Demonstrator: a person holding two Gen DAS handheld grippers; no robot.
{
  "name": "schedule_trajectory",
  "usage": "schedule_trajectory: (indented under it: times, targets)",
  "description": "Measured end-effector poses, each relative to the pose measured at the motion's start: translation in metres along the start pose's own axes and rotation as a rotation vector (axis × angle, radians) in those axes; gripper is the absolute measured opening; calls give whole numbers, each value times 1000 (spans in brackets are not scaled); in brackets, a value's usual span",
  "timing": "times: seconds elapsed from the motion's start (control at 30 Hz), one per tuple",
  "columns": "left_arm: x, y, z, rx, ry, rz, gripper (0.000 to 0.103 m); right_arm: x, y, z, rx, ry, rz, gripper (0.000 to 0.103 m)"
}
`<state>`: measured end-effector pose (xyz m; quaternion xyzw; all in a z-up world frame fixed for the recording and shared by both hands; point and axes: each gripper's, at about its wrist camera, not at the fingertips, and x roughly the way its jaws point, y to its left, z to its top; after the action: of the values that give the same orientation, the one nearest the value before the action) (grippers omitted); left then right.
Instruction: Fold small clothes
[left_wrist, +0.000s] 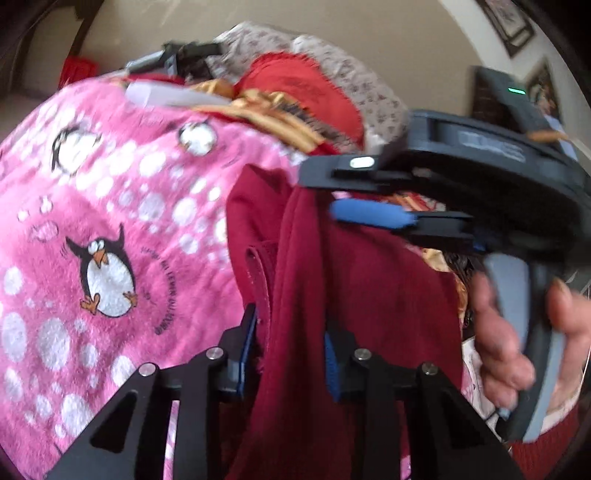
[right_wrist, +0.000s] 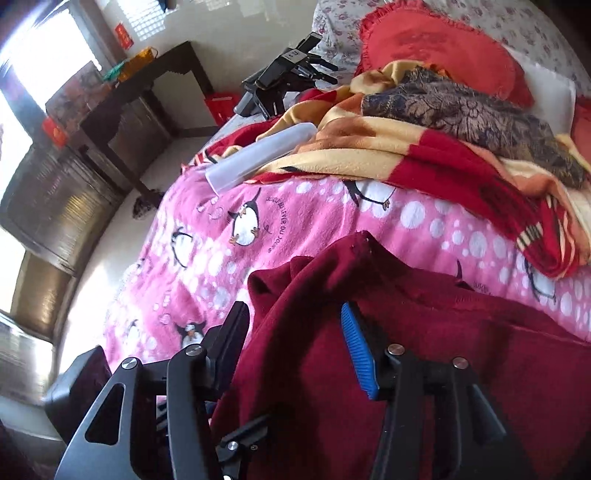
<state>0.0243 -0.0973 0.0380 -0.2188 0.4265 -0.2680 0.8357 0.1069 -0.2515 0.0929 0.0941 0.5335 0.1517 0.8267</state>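
Observation:
A dark red garment (left_wrist: 354, 295) hangs bunched between my two grippers above a pink penguin blanket (left_wrist: 110, 221). My left gripper (left_wrist: 290, 354) is shut on a fold of the garment, which fills the gap between its blue pads. My right gripper shows in the left wrist view (left_wrist: 336, 195) at the upper right, held by a hand (left_wrist: 517, 332), its fingers pinching the garment's top edge. In the right wrist view my right gripper (right_wrist: 295, 332) has the garment (right_wrist: 424, 350) draped between its fingers (right_wrist: 356, 350), and the cloth spreads right over the blanket (right_wrist: 258, 229).
A red and yellow blanket (right_wrist: 424, 147) and a red fringed pillow (right_wrist: 436, 51) lie piled at the bed's far side. A translucent plastic tube (right_wrist: 258, 155) lies on the blanket. A spare black gripper (right_wrist: 288, 77) rests behind it. A dark wooden table (right_wrist: 140, 99) stands beside the bed.

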Motion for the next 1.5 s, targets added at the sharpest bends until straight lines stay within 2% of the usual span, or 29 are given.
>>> schedule_trajectory:
  times: [0.13, 0.23, 0.37, 0.4, 0.47, 0.53, 0.57, 0.6, 0.63, 0.67, 0.7, 0.8, 0.93, 0.97, 1.03, 1.07, 1.17, 1.27, 1.5]
  targets:
    - [-16, -28, 1, 98, -30, -19, 30, 5, 1, 2, 28, 50, 34, 32]
    - [-16, -46, 0, 162, -29, 7, 30, 3, 10, 0, 0, 61, 13, 34]
    - [-15, -60, -2, 198, -29, 6, 29, 1, 28, -3, -94, 87, -64, 39]
    - [-13, -63, -2, 200, -23, 10, 26, 3, 30, -4, -119, 102, -88, 39]
    - [-9, -68, -5, 206, -18, 19, 26, 14, 36, -6, -185, 157, -162, 39]
    - [-11, -68, -7, 218, -10, 45, 27, 18, 36, -9, -229, 165, -196, 38]
    - [-12, -66, -7, 224, -7, 55, 32, 17, 35, -11, -247, 154, -204, 30]
    - [-16, -64, -9, 228, -3, 59, 44, 12, 33, -13, -255, 129, -206, 17]
    - [-21, -61, -11, 230, -2, 56, 51, 5, 27, -15, -248, 101, -204, 12]
    - [-26, -58, -14, 233, -6, 62, 69, -2, 22, -17, -235, 75, -199, 6]
    - [-32, -56, -16, 236, -15, 76, 81, -9, 16, -19, -223, 51, -189, 4]
    - [-41, -51, -24, 244, -37, 113, 87, -25, 2, -27, -202, -2, -182, 3]
    - [-26, -50, -33, 242, 32, 130, 87, -36, -14, -31, -141, -37, -131, 3]
    - [-21, -50, -34, 240, 42, 132, 86, -36, -16, -31, -129, -43, -119, 3]
    - [-17, -55, -39, 220, 68, 134, 61, -39, -21, -34, -107, -56, -100, 3]
    - [-17, -57, -38, 207, 77, 121, 45, -40, -22, -35, -103, -62, -98, 3]
    - [-23, -71, -36, 194, 61, 81, 27, -45, -26, -40, -109, -83, -123, 2]
    - [-30, -97, -36, 239, 39, 67, 24, -61, -39, -43, -93, -112, -129, 1]
    - [-24, -178, -39, 363, 39, -34, 24, -121, -84, -56, -49, -200, -170, 0]
